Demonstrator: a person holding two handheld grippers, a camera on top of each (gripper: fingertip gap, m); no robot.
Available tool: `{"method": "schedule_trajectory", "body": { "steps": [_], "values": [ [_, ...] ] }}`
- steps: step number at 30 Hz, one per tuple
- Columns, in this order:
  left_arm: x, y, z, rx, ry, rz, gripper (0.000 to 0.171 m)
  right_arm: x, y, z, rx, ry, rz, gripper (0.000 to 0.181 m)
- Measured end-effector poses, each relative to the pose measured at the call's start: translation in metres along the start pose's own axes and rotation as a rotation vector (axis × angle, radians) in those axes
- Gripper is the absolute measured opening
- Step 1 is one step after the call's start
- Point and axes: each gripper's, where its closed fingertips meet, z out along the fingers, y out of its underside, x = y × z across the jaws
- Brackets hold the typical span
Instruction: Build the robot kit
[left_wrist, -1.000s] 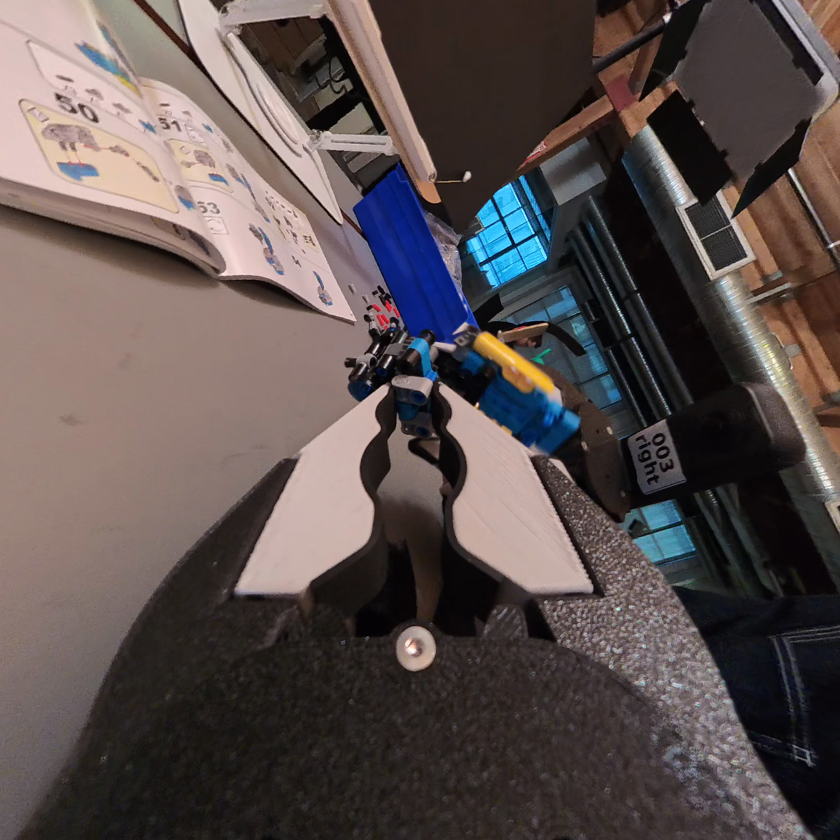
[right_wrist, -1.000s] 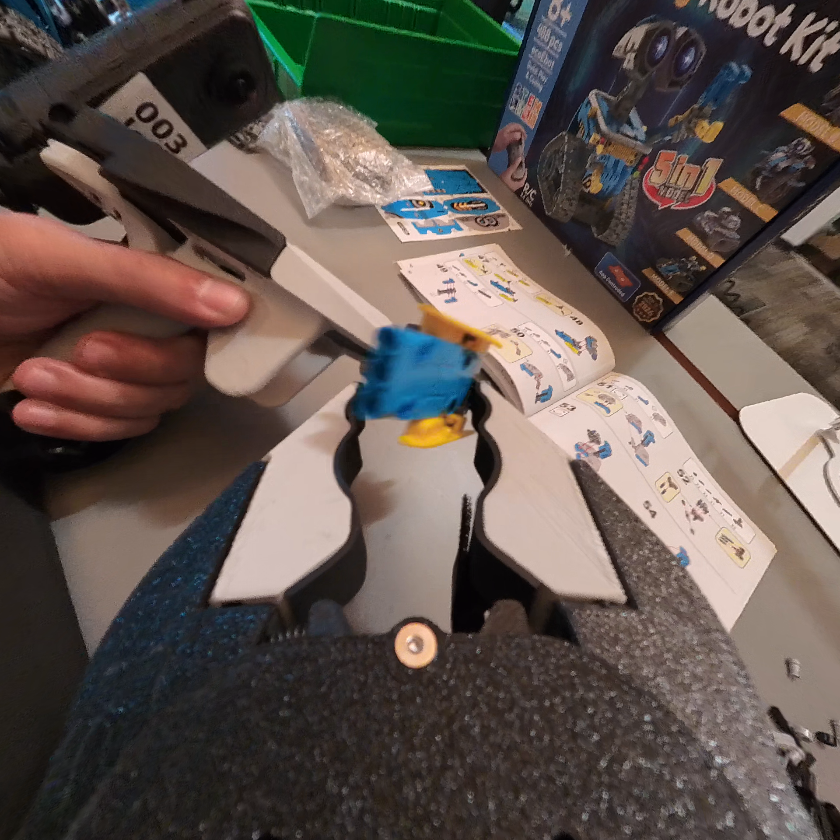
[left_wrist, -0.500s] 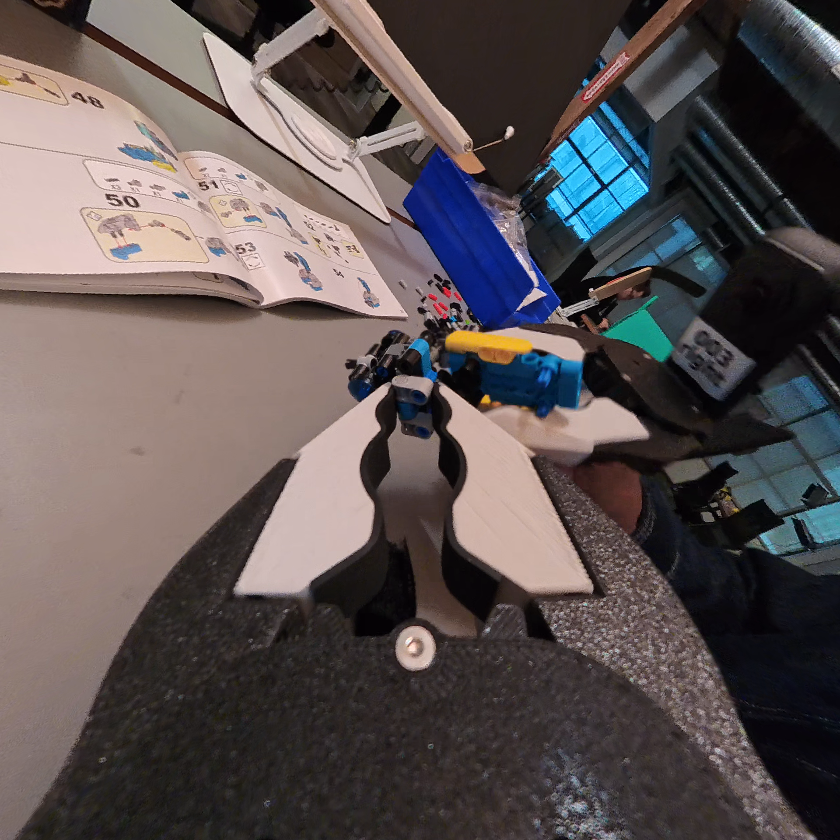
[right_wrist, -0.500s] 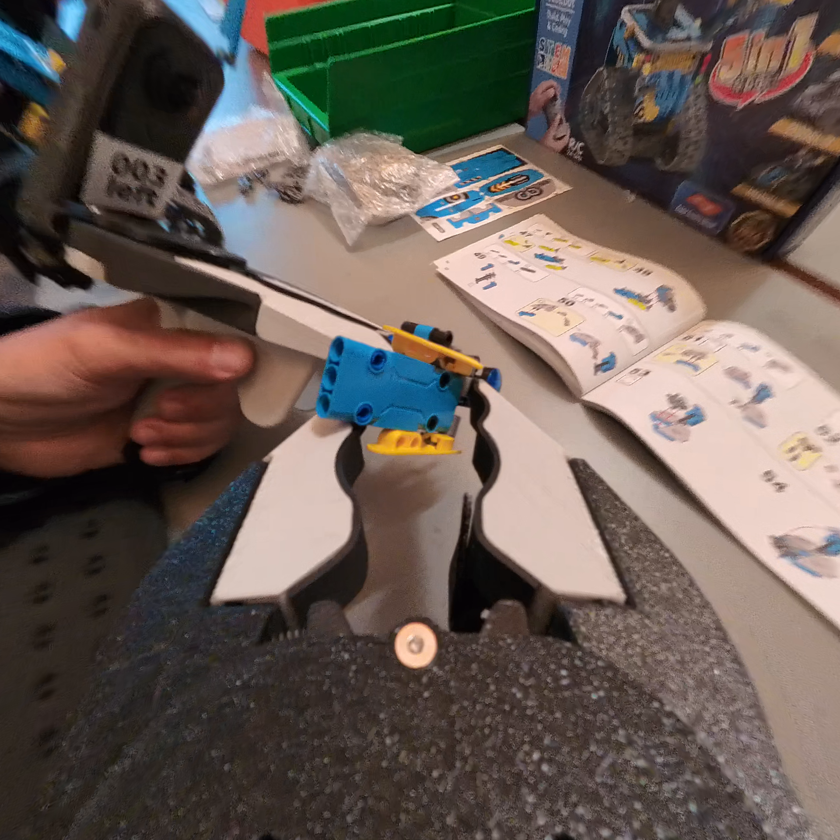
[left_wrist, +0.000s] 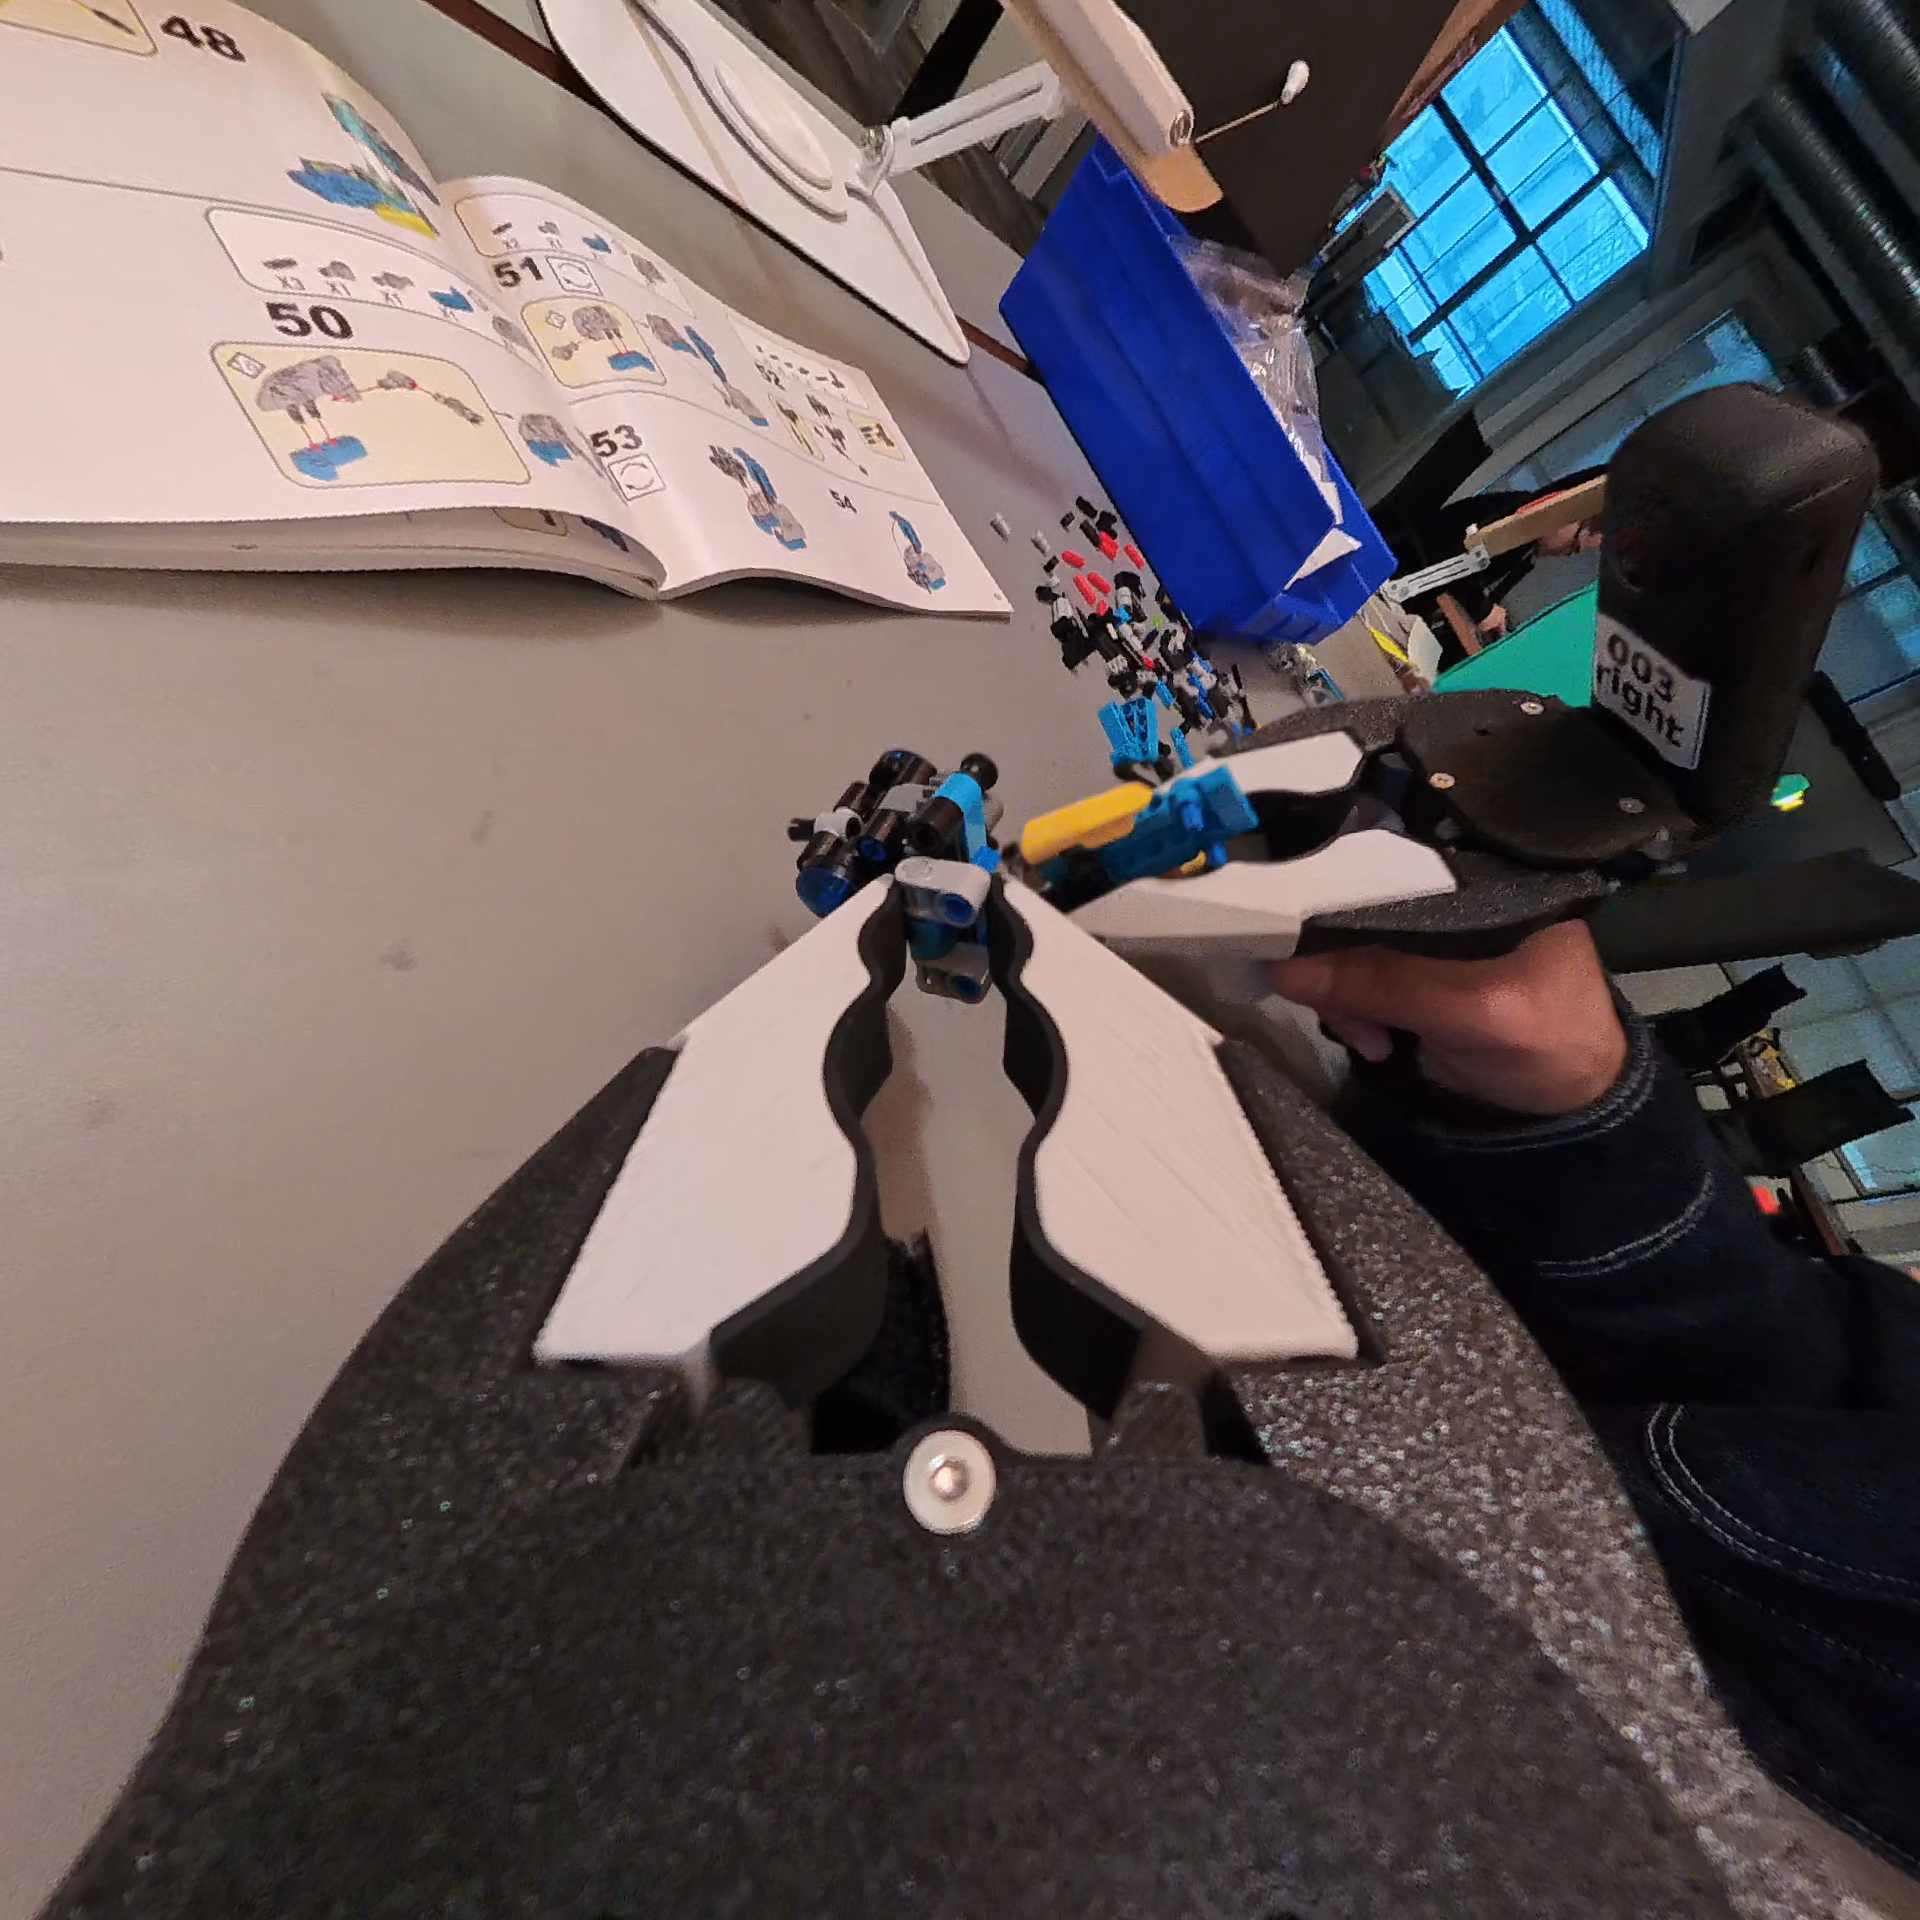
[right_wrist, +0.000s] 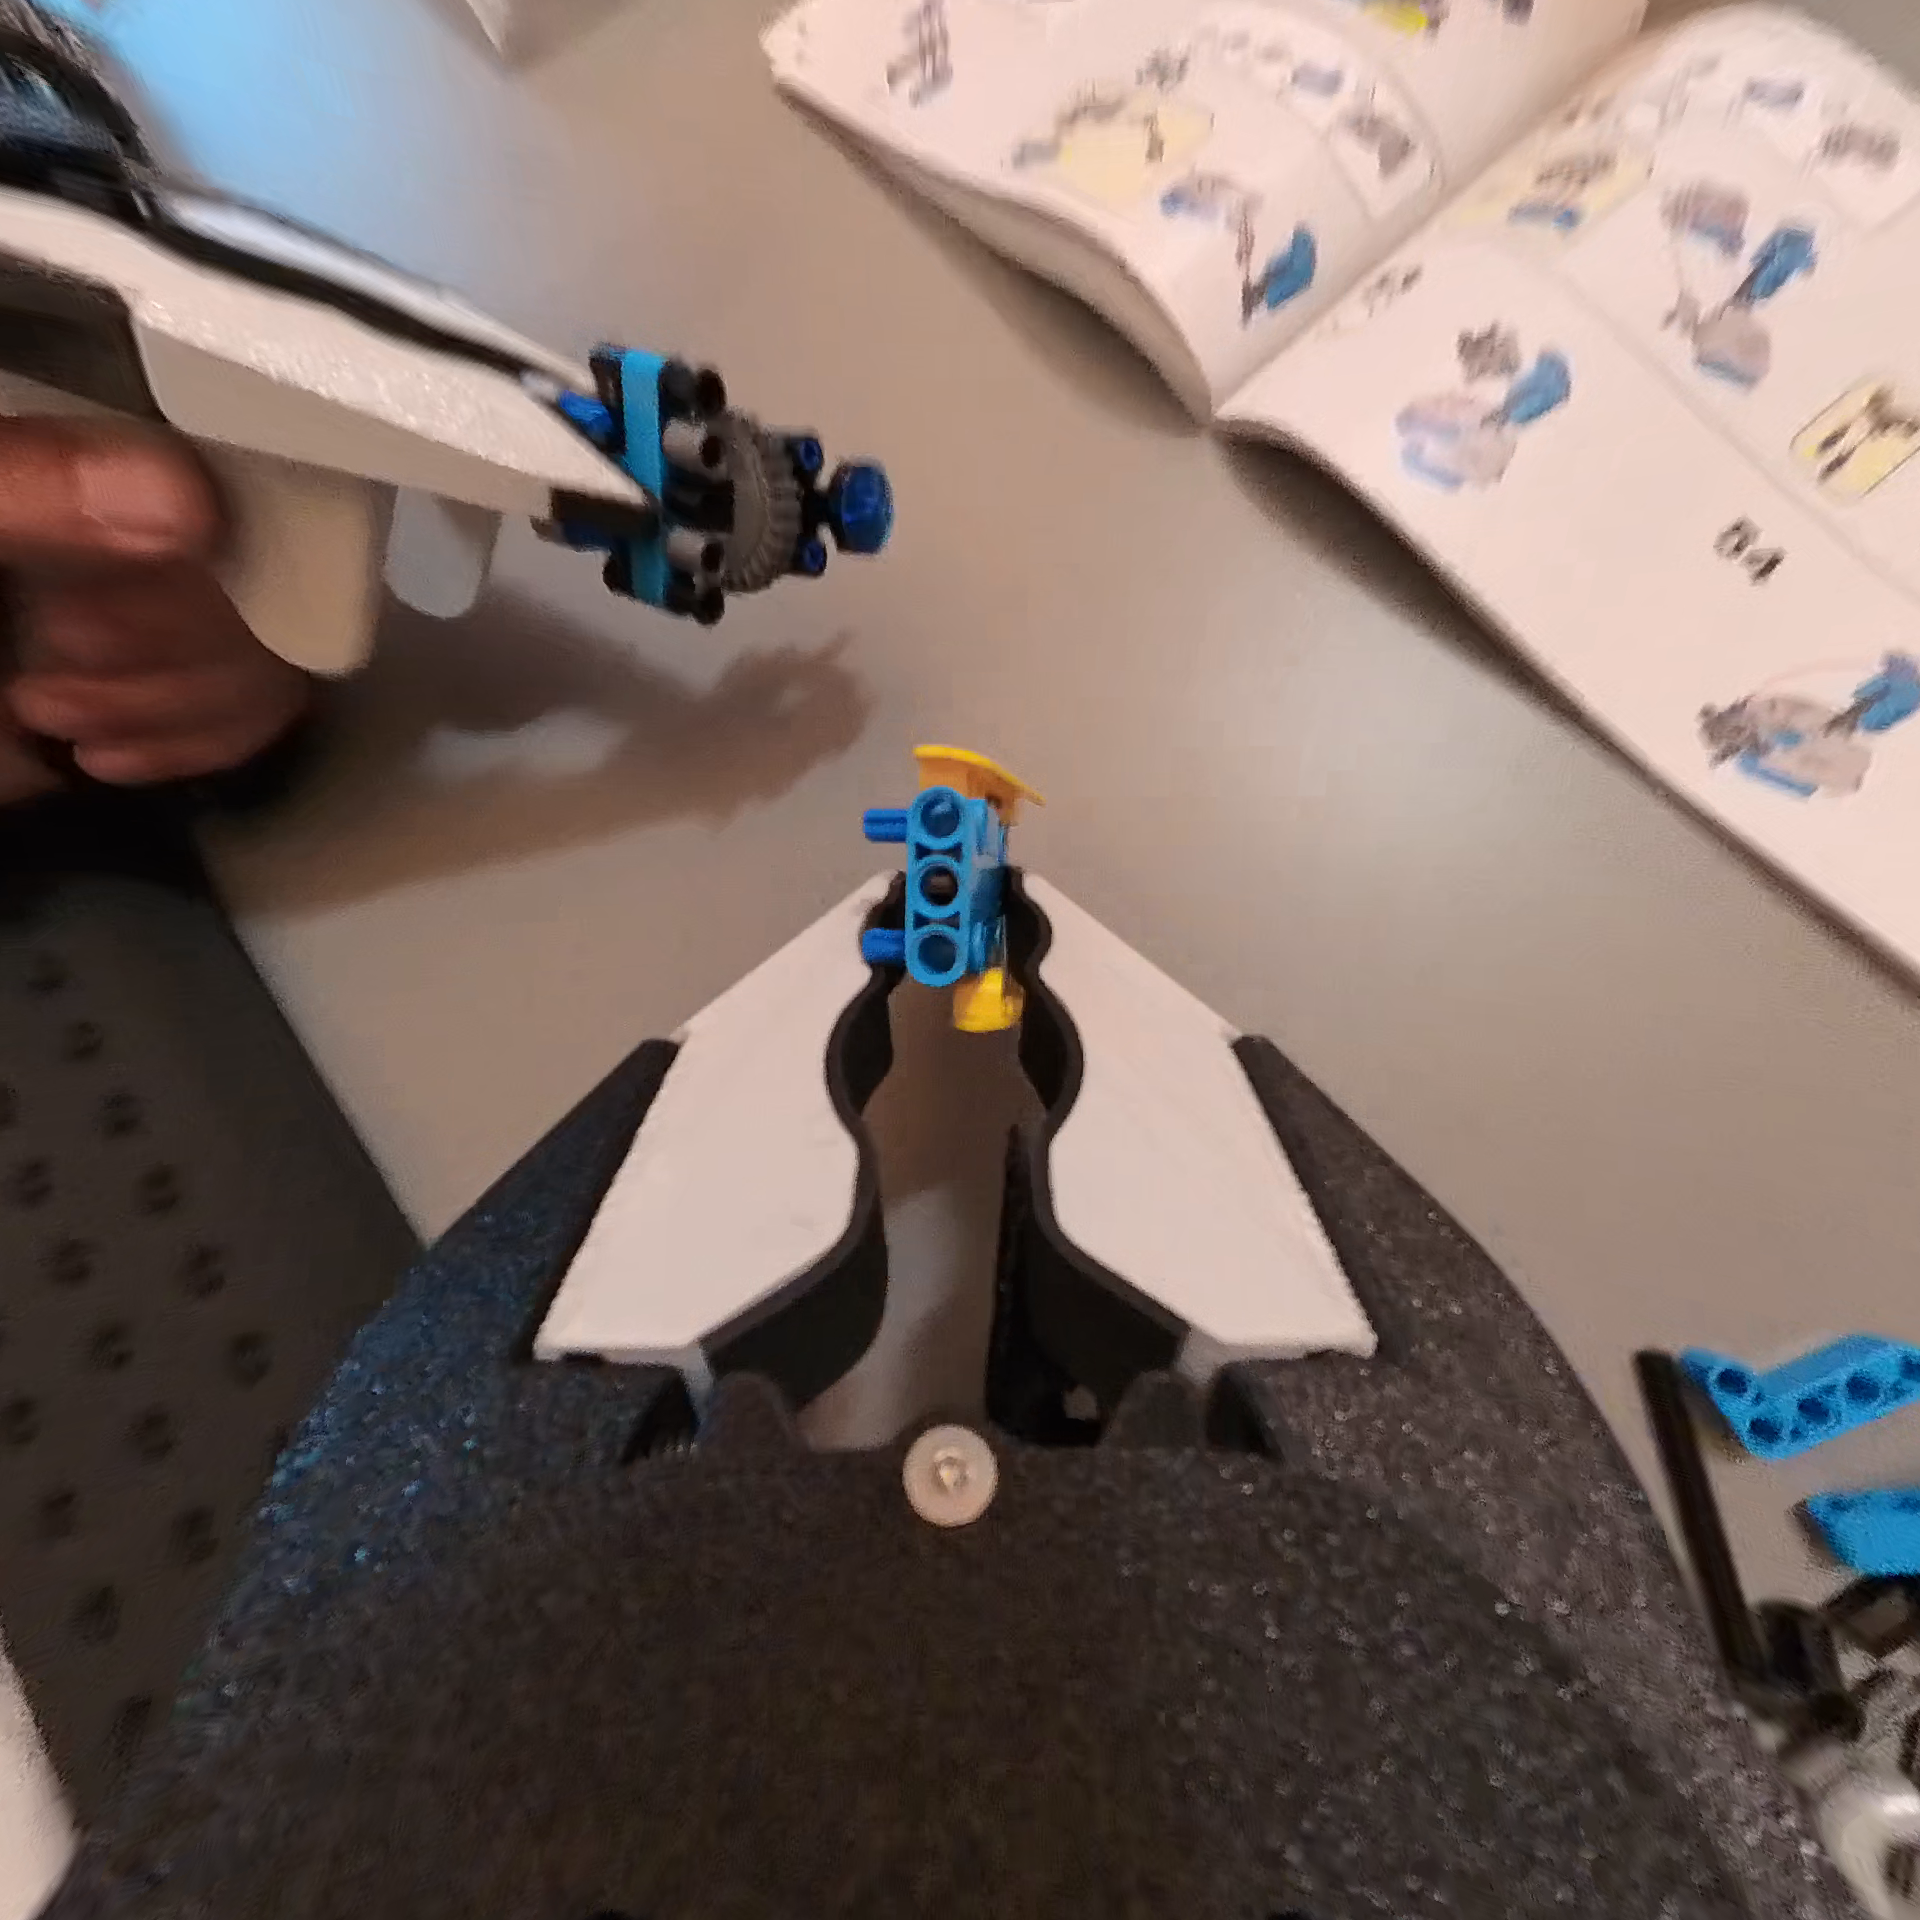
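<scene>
Two small brick assemblies being held above the grey table (right_wrist: 1299, 779): left gripper (left_wrist: 940, 914) fingers pinching a black-and-blue geared piece (right_wrist: 717, 483), right gripper (right_wrist: 951, 914) fingers pinching a blue-and-yellow piece (right_wrist: 951, 894), hovering near the open instruction booklet (right_wrist: 1507, 260).

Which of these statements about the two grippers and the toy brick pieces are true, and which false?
1. The left gripper is shut on a small grey, black and blue brick assembly with a gear. True.
2. The right gripper is open and holds nothing. False: it is shut on a blue and yellow brick assembly.
3. The two assemblies are joined together. False: a gap shows between them.
4. An open white instruction booklet lies on the grey table. True.
5. Loose small pieces lie beside a blue plastic bin. True.
</scene>
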Motion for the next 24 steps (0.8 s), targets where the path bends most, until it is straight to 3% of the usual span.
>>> {"method": "schedule_trajectory", "body": {
  "steps": [2, 13, 16, 19, 22, 24],
  "values": [
    [0.002, 0.002, 0.001, -0.012, 0.008, 0.005, 0.015, 0.002, 0.016, 0.002, -0.088, 0.053, -0.017, 0.018],
    [0.005, 0.002, 0.000, -0.009, 0.013, 0.012, 0.015, -0.001, 0.020, 0.002, -0.080, 0.066, 0.000, 0.023],
    [0.005, 0.003, 0.000, -0.013, 0.015, 0.010, 0.015, 0.000, 0.015, -0.002, -0.052, 0.084, 0.023, 0.035],
    [0.007, 0.003, 0.000, -0.011, 0.027, 0.003, 0.015, 0.003, 0.013, 0.000, -0.049, 0.132, 0.019, 0.023],
    [0.009, 0.001, -0.001, 0.003, 0.055, -0.021, 0.015, 0.005, -0.003, -0.005, 0.039, 0.163, 0.012, 0.016],
    [0.020, -0.006, -0.004, 0.049, 0.142, -0.066, 0.015, -0.005, -0.032, -0.021, 0.209, 0.140, -0.003, 0.015]
  ]
}}
